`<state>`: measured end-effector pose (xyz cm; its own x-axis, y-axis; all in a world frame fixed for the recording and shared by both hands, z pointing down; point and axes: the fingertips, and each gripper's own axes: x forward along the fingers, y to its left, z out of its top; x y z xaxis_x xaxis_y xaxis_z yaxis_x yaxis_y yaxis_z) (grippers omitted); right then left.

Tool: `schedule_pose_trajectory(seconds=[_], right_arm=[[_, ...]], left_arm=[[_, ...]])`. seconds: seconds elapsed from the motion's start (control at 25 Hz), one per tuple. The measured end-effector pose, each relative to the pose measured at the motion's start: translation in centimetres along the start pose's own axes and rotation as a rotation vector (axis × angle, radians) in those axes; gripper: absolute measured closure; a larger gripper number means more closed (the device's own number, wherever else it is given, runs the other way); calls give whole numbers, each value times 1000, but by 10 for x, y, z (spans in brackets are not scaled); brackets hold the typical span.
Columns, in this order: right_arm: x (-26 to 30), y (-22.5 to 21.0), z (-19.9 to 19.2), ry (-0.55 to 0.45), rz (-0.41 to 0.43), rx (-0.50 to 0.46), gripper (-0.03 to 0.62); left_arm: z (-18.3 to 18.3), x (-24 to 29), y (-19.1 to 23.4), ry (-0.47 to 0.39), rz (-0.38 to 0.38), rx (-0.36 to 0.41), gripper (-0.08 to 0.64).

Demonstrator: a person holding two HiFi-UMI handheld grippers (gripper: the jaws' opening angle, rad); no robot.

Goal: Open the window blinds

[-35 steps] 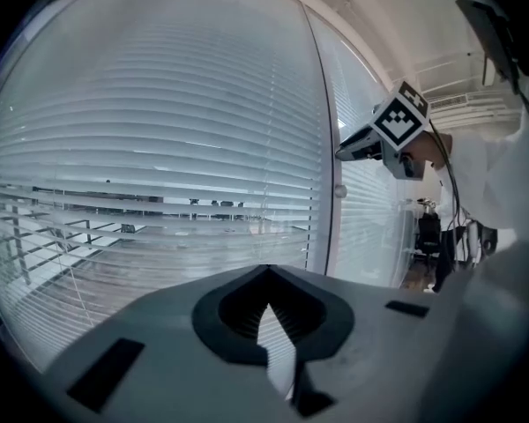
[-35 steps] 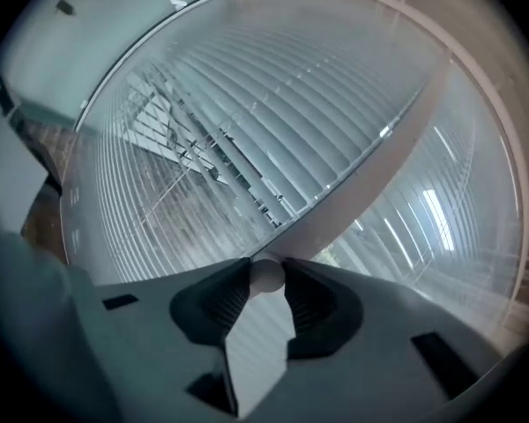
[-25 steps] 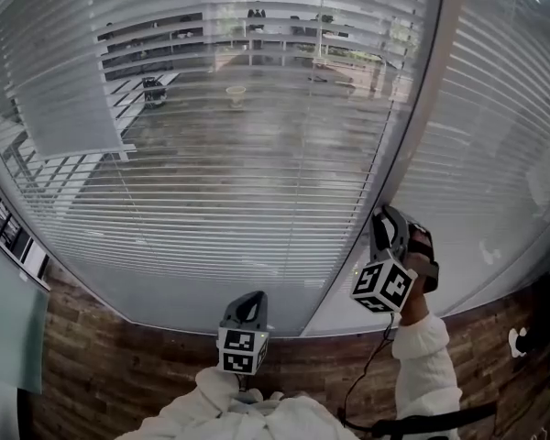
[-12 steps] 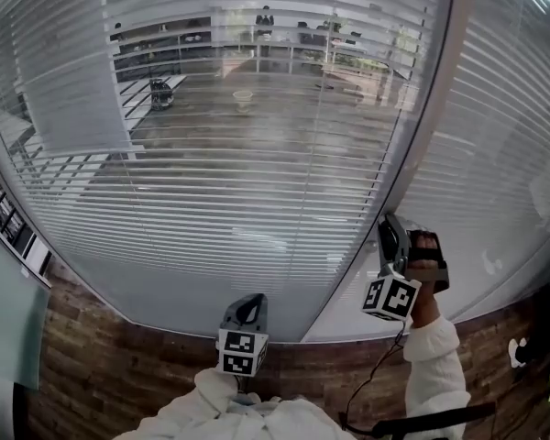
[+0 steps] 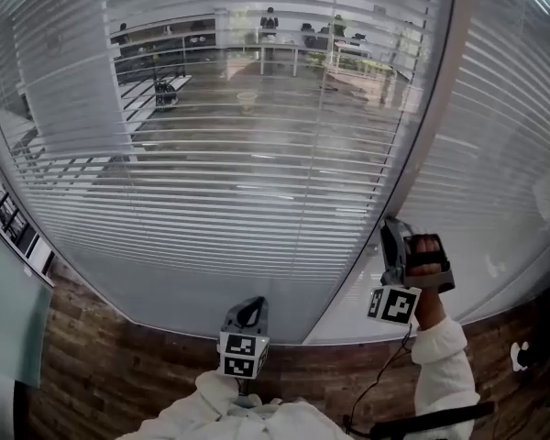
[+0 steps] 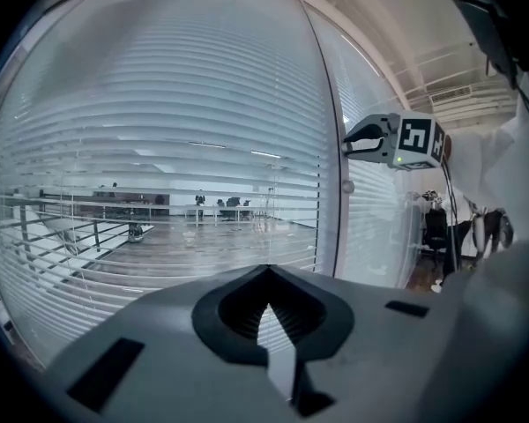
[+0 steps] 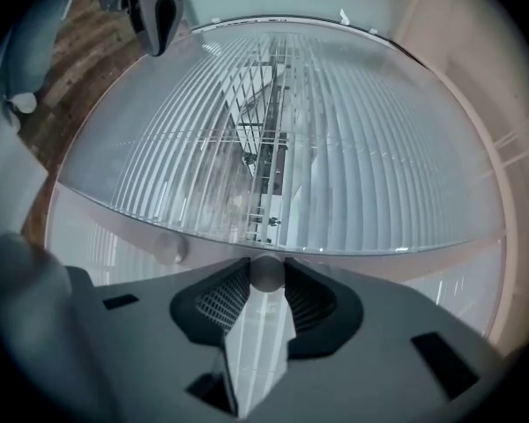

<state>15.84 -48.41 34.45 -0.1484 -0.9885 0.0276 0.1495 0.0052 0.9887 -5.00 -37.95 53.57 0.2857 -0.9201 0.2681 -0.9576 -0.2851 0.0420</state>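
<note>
White slatted window blinds [image 5: 257,154] cover the curved glass; the slats stand tilted, so an office floor shows through. My right gripper [image 5: 391,232] is at the frame post [image 5: 422,126] between two panes, shut on a small round knob [image 7: 266,273] that sits between its fingertips. From the left gripper view the right gripper [image 6: 348,141] reaches level to the post. My left gripper [image 5: 249,310] hangs low in the middle, in front of the blinds, touching nothing; its jaws meet at the tips with nothing between them.
A second blind [image 5: 504,136] with nearly shut slats covers the pane right of the post. Another round knob [image 6: 346,186] sits on the post just below the held one. A brick wall [image 5: 119,365] runs under the window. A cable hangs from the right sleeve [image 5: 440,356].
My right gripper has rolled on the knob; its marker cube now hangs lower. The slats have tilted further open and the office beyond shows more clearly. The left gripper has not moved.
</note>
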Motion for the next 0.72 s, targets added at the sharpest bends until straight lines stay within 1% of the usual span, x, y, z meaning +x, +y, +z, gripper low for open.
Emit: schedule_pose_trajectory(seconds=[0.08,0.16,0.32,0.44,0.56,0.64,0.72], right_arm=[[1,-1,-1,6,-4,12,462],[1,-2,0,6,-14,57,462],[-8,-3,-1,-30,-61,244,462],[-33,-5,3,-90,-142,431,462],[-58,-10,18,-169,-206,622,462],[-66,-18,35,-219,-201,769,462],[-69,-25,60,-298,-154,952,462]], left_arm=[[0,0,1,1,6,0,558],[2,-1,2,-2,14,-1,558],[2,-3,5,-17,32,-8,558],[2,-8,11,-29,52,-23,558],[14,-16,18,-67,59,-61,558],[31,-22,22,-112,60,-88,558],[51,-29,24,-171,57,-109,558]])
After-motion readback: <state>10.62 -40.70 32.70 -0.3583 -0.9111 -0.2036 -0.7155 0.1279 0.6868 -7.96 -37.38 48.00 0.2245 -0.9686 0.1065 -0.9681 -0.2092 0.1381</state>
